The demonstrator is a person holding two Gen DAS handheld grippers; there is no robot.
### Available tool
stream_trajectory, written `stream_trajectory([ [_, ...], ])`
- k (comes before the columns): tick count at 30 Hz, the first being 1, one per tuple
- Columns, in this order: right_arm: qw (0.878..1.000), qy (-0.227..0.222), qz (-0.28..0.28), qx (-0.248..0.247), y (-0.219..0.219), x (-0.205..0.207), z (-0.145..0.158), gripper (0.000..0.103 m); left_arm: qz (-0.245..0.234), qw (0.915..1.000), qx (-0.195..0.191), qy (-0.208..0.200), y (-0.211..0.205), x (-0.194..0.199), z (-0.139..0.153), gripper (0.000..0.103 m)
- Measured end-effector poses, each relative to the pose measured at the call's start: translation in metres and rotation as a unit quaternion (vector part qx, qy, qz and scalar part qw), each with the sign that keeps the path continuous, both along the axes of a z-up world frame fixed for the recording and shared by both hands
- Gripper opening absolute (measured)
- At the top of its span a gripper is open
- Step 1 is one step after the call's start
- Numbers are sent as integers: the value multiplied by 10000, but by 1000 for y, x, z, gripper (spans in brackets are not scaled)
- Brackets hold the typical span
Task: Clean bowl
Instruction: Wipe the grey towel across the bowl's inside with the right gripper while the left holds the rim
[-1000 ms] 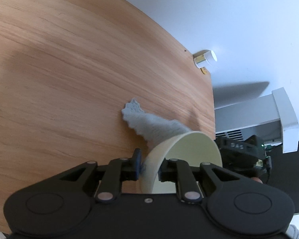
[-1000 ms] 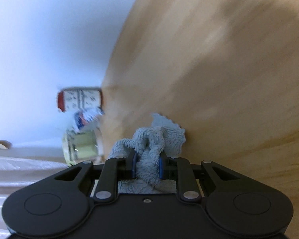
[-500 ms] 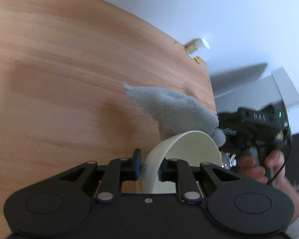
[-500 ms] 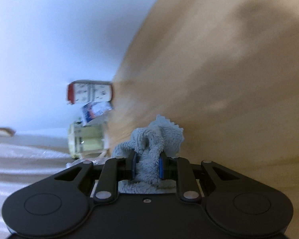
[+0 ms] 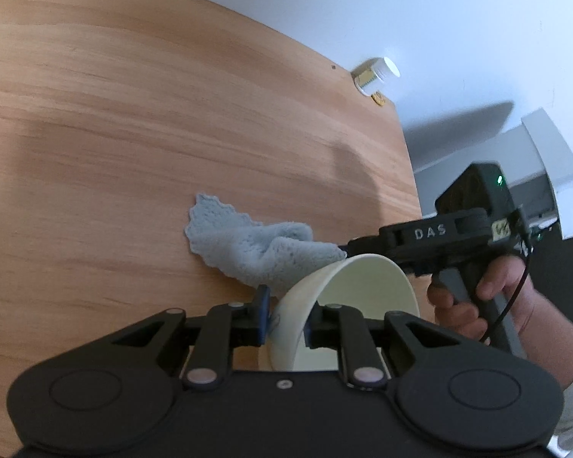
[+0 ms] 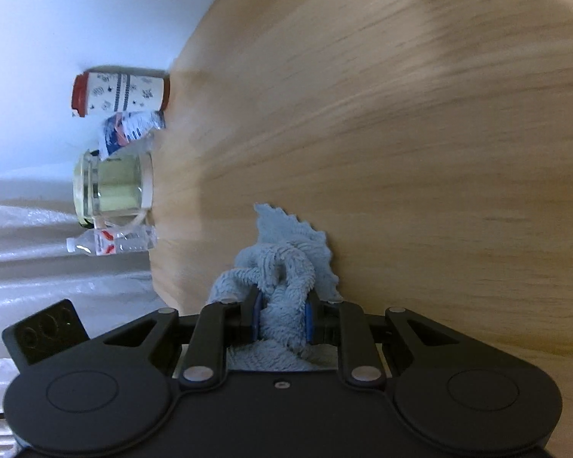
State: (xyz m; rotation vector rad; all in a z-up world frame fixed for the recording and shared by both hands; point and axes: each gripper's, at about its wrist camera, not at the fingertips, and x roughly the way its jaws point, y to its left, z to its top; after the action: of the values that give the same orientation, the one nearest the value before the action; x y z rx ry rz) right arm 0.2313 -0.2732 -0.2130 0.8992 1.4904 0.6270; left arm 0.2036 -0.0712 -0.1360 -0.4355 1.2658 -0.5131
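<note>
Left tongs (image 5: 284,322) clamp the cream bowl's (image 5: 366,297) wall, bowl tilted above the table (image 5: 133,114). Right tongs (image 6: 282,318) pinch a bunched grey-blue cloth (image 6: 286,267), seemingly just past the bowl's rim

Domestic room, likely home dining or kitchen area. Evidence: wood-grain worktop (image 6: 401,114) against white wall; at its far edge a patterned red-lidded canister (image 6: 120,93), glass jar (image 6: 112,189) beside it, small water bottle (image 6: 110,245).
</note>
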Motion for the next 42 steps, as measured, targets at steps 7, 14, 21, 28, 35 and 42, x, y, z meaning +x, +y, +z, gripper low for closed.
stream_trajectory([
  [7, 9974, -516, 286, 408, -3, 18, 38, 23, -194, 9997, 9, -164, -6, 1, 6, 15],
  [14, 9952, -464, 834, 238, 15, 27, 39, 23, -246, 9993, 64, -281, -7, -1, 6, 16],
  [21, 9913, -44, 1310, -106, 26, 27, 10, 23, -295, 9993, 80, -238, -7, 0, 2, 16],
  [28, 9918, -414, 1203, 100, 22, 32, 29, 23, -218, 9991, 100, -337, -2, 3, 3, 16],
  [35, 9936, -696, 534, 707, -1, 26, 43, 23, 231, 9992, -65, -305, 16, 8, -2, 17],
  [42, 9977, -225, 84, 640, -9, 7, 5, 23, 423, 9989, -181, -73, 26, 13, -11, 18],
])
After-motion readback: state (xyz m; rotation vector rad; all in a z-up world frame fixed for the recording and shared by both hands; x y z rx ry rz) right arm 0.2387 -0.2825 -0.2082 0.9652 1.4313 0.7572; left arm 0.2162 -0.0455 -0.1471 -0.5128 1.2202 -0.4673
